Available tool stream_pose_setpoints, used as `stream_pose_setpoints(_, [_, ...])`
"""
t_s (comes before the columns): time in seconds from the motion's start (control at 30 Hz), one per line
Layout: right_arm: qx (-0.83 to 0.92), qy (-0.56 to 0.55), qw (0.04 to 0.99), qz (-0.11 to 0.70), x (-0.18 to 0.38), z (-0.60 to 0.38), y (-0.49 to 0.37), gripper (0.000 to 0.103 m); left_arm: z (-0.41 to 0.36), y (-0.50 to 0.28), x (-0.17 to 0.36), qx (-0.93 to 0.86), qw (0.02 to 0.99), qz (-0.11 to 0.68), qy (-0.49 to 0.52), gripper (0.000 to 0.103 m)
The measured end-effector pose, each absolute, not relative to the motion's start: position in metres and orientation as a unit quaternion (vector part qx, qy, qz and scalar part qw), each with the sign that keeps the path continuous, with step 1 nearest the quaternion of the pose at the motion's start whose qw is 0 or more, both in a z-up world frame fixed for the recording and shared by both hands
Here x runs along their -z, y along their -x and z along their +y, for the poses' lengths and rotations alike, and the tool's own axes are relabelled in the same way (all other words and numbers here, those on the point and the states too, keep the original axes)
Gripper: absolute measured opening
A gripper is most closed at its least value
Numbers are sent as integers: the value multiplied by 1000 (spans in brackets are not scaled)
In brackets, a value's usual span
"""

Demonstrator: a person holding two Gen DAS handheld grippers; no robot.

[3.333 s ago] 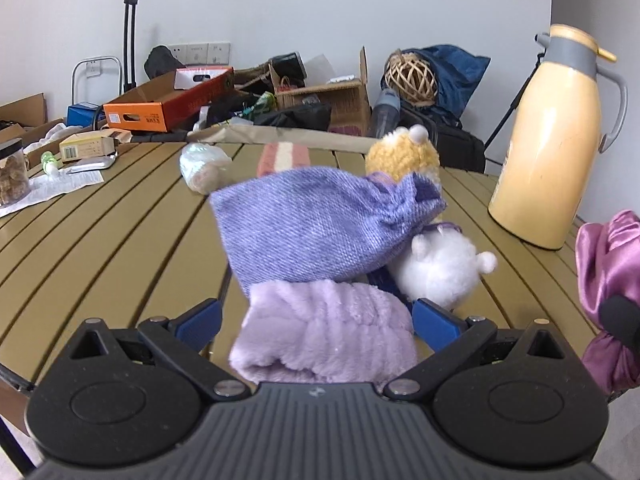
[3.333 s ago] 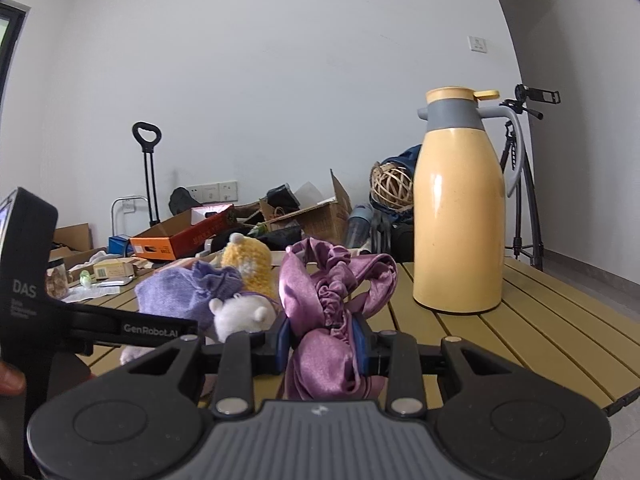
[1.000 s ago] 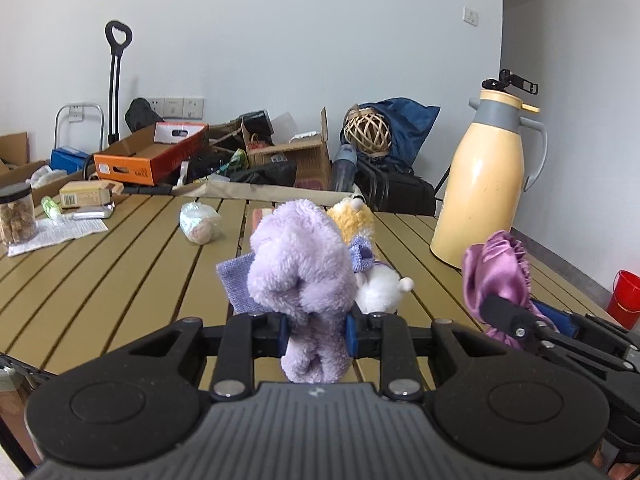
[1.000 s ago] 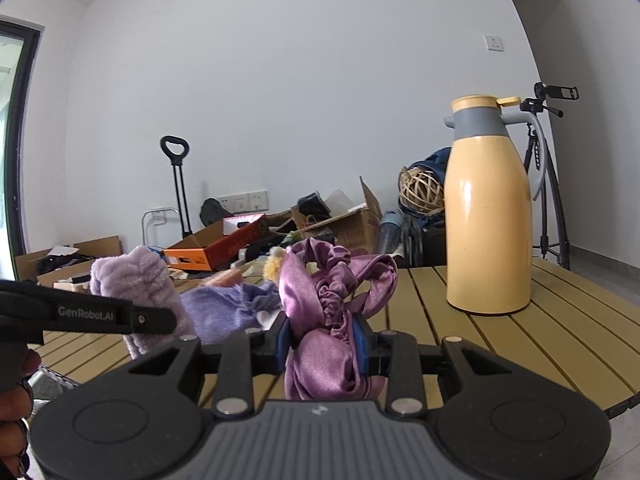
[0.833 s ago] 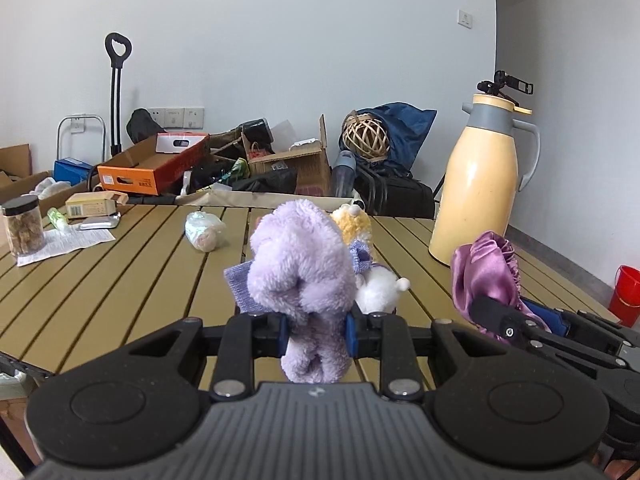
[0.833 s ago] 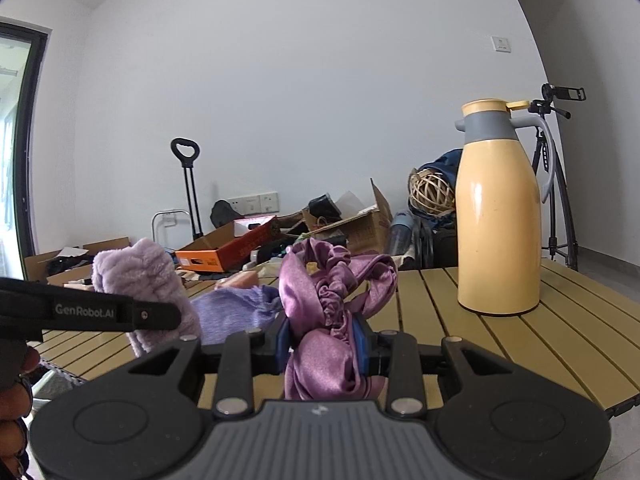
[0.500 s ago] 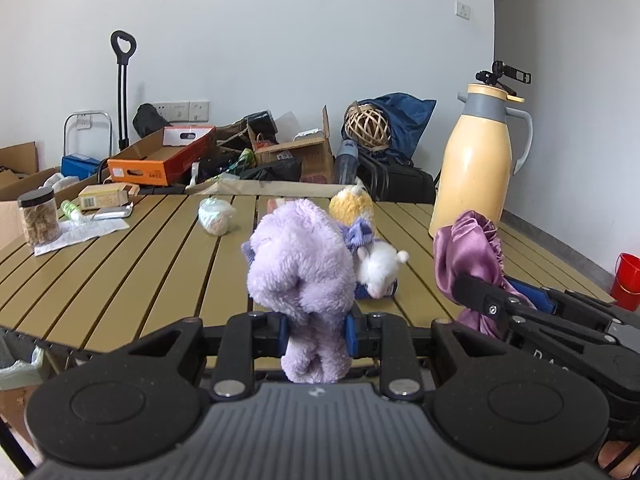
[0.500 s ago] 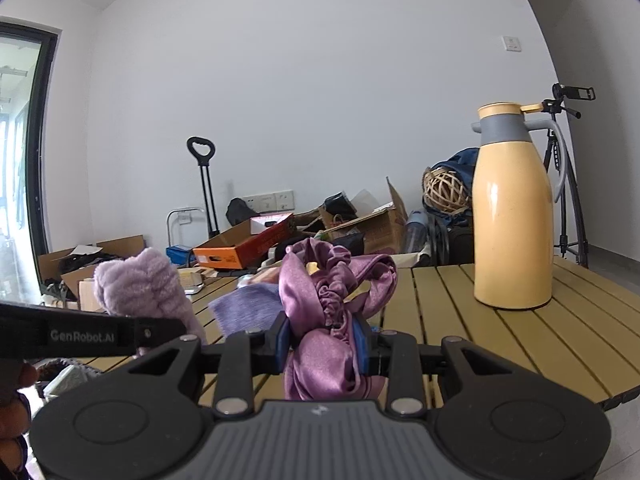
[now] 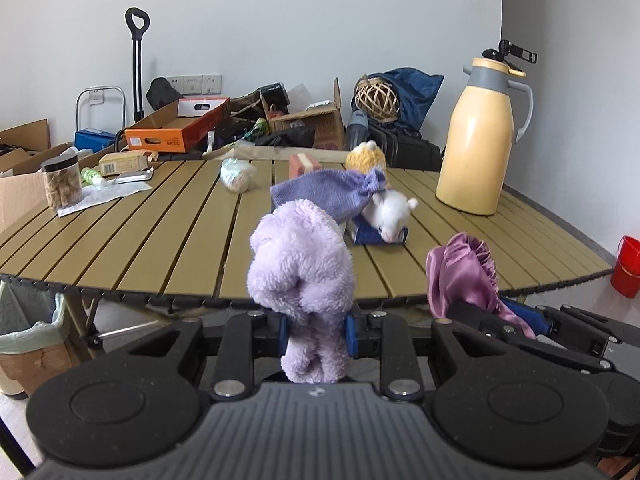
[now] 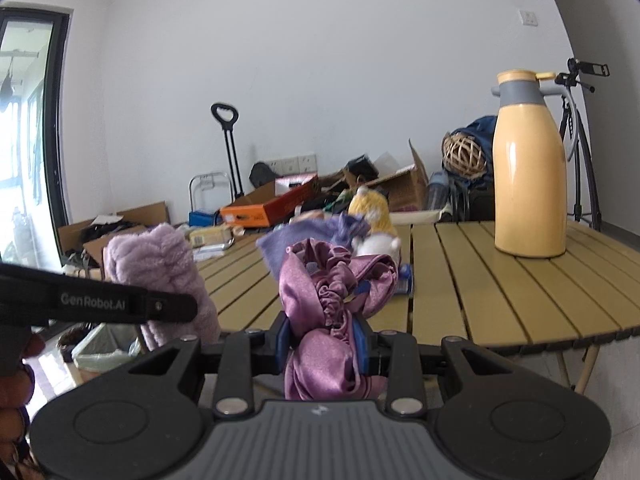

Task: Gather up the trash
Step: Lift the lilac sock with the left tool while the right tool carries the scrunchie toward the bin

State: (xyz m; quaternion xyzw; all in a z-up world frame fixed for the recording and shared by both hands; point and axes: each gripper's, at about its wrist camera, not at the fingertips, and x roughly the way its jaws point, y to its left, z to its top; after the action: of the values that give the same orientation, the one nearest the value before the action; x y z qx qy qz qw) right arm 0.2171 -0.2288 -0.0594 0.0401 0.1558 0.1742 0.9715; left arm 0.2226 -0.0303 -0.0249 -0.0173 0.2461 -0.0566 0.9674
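My left gripper is shut on a fluffy lilac cloth, held off the near edge of the slatted table. A bunched purple satin cloth is clamped in my right gripper, also off the table's near edge. In the left wrist view the satin cloth and the right gripper's body show at the lower right. The lilac cloth shows at the left of the right wrist view. A lined trash bin stands on the floor under the table's left side.
On the table lie a violet knit pouch, a white plush toy, a yellow plush, a crumpled white wad, a jar and a tall yellow thermos. A red bucket stands on the floor right. Boxes clutter the back wall.
Both grippers have drawn back from the table with their cloths; the table edge and the bin below now show. Both grips are unchanged.
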Motion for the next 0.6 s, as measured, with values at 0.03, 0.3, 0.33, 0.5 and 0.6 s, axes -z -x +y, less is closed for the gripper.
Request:
stream_pose_setpoints(0.03, [-176,-39,971,160,61,-228,-215,31,-29,-220,26,56,967,248,16,26])
stream_pose_setpoints(0.3, [-179,-33,963,197,77,-225,-194,31,-23,-200,41,52,959,277,13,26])
stream_pose_setpoints(0.33, [-179,-33,962,202,79,-225,-192,31,-23,-198,44,51,958,282,12,26])
stream_pose_setpoints(0.5, [-180,-34,956,230,91,-224,-183,31,-23,-192,64,46,947,319,8,26])
stream_pose_setpoints(0.6, [-179,-32,952,246,97,-223,-179,31,-22,-190,79,44,938,345,6,26])
